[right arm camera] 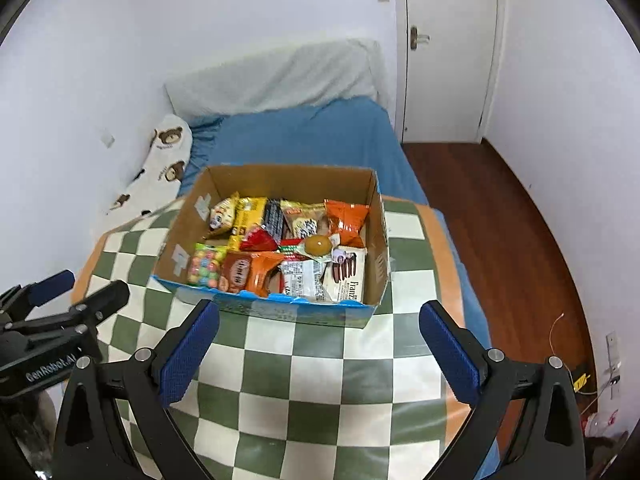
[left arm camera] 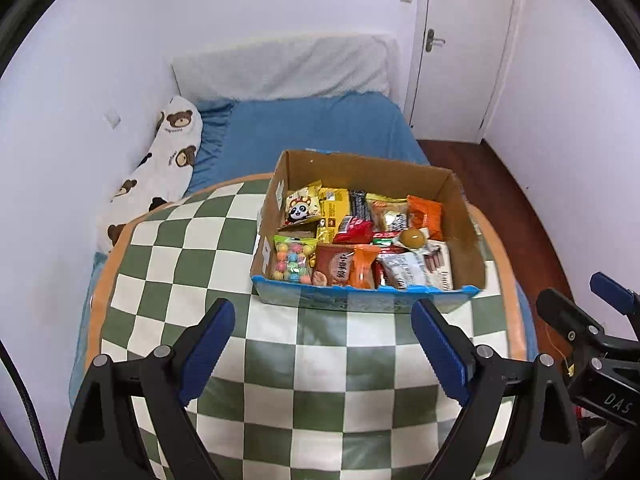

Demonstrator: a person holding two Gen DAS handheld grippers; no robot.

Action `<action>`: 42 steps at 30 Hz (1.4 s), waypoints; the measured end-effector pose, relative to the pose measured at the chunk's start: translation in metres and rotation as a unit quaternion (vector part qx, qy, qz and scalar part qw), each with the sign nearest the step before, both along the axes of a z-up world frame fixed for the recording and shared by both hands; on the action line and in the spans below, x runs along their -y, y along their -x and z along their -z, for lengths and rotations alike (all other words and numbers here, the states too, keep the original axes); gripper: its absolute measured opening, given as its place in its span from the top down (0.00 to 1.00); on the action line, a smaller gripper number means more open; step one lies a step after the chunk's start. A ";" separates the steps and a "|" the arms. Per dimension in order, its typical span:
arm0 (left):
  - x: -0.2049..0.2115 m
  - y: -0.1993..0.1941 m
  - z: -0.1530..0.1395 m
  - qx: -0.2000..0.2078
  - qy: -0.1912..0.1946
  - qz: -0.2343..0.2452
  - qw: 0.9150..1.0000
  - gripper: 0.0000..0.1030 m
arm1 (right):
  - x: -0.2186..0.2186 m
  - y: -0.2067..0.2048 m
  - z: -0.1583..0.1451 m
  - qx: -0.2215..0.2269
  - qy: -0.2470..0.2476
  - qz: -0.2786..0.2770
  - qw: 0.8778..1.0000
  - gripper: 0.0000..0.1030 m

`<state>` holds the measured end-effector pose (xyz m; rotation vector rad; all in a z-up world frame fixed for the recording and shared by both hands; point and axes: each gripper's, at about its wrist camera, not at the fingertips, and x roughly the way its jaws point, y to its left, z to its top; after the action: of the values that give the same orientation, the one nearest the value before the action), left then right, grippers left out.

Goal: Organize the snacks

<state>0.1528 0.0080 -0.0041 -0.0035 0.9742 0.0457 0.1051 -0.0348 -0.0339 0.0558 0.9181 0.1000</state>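
while both grippers (left arm camera: 322, 322) (right arm camera: 319, 322) gape empty, the snack box (left arm camera: 360, 300) sits on a checkered mat (left arm camera: 280, 360) over a blue bed (left arm camera: 320, 128).

Snacks (left arm camera: 352, 240) in box (left arm camera: 466, 216), on cloth (left arm camera: 280, 360), bed (left arm camera: 320, 128) behind.

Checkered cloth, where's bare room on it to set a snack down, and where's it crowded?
The checkered cloth is bare between the cardboard box and both open grippers, left gripper and right gripper. There is more bare cloth left of the box. The box itself is crowded with packets; only a narrow cloth strip lies along its right side.
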 end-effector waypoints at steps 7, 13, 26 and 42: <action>0.005 0.040 -0.028 0.025 -0.011 0.000 1.000 0.12 | 0.001 0.046 -0.037 0.029 0.004 -0.005 1.000 0.00; 0.005 0.058 -0.040 0.037 -0.010 -0.005 0.999 0.12 | 0.001 0.074 -0.057 0.049 0.011 -0.006 0.999 0.00; 0.006 0.063 -0.041 0.048 -0.009 -0.012 0.999 0.10 | 0.007 0.090 -0.062 0.049 0.004 -0.001 0.999 0.00; 0.000 0.004 -0.009 0.042 -0.029 -0.027 0.998 0.01 | 0.010 0.019 -0.020 0.038 0.016 0.035 0.999 0.00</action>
<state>0.1486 0.0082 0.0050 0.0216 0.8878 0.1220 0.0862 -0.0447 -0.0139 0.0533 0.8404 0.0225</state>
